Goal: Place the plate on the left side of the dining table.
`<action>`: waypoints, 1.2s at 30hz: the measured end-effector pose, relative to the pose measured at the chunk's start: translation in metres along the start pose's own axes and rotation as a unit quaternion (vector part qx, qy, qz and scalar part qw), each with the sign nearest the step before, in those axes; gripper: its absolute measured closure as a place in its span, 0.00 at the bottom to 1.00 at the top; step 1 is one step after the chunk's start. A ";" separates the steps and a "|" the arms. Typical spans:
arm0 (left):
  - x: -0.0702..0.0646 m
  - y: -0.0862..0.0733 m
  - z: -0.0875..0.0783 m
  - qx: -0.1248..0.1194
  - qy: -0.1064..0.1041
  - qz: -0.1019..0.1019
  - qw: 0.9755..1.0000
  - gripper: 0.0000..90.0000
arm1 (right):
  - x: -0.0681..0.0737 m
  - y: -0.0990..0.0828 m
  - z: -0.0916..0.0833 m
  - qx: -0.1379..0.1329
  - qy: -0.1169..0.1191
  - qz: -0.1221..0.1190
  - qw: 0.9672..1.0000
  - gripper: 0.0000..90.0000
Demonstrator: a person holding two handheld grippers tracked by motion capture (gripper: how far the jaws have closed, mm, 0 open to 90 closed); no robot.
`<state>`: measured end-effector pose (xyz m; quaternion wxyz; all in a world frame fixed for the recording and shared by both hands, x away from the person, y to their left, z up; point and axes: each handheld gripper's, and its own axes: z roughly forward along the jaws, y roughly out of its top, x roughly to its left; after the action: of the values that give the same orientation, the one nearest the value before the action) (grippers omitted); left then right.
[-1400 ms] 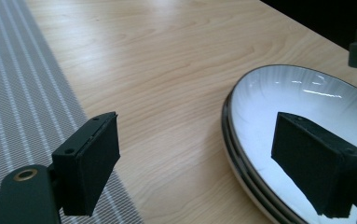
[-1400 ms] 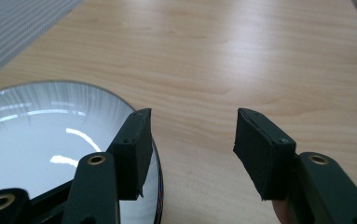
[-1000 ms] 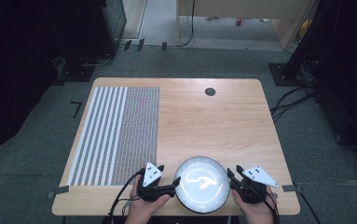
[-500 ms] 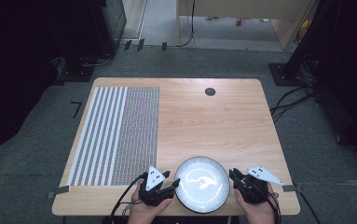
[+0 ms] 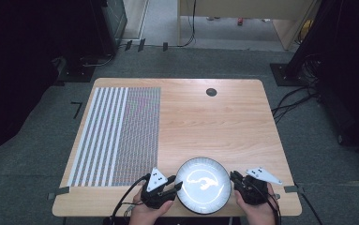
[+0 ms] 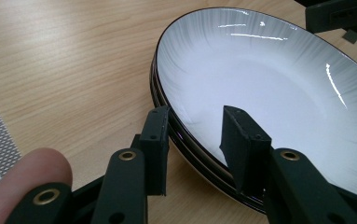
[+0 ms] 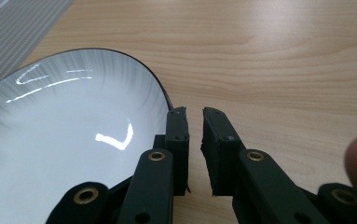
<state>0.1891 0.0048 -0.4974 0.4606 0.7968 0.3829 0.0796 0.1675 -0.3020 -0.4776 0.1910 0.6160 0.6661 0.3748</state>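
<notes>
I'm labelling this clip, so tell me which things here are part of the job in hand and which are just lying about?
In the job:
- stack of white, dark-rimmed ceramic plates
- left gripper, fingers astride the rim
- right gripper, at the opposite rim

Lying about:
- grey striped woven placemat
- round black cap in the wooden tabletop

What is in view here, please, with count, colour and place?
table: one, light wood, centre
mat: one, grey-white striped, table's left
disc: one, black, far edge
plates: stack, two or more, white, dark-rimmed, near edge
left gripper: one, black, jaws just closing astride plates' rim
right gripper: one, black, jaws just closing, nothing between, right of plates
hands: two, holding the grippers
</notes>
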 end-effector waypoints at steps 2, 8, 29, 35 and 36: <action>0.001 0.000 0.000 0.002 -0.004 -0.003 1.000 0.69 | 0.000 -0.002 0.003 0.011 -0.005 0.004 1.000 0.91; 0.001 0.000 0.000 0.002 -0.005 -0.004 1.000 0.68 | 0.005 -0.002 0.002 0.004 -0.014 0.002 1.000 0.97; 0.003 0.000 0.001 0.004 -0.012 -0.009 1.000 0.66 | -0.008 -0.001 0.001 0.009 0.075 0.075 0.994 0.91; 0.003 0.000 0.002 0.005 -0.011 -0.008 1.000 0.65 | 0.000 -0.002 0.002 0.010 0.055 0.047 0.997 0.92; 0.003 -0.001 0.002 0.005 -0.010 -0.008 1.000 0.65 | 0.000 -0.002 0.002 0.011 0.055 0.050 0.997 0.93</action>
<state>0.1914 0.0057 -0.4993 0.4612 0.7967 0.3850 0.0656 0.1673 -0.3015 -0.4800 0.1284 0.6288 0.6481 0.4100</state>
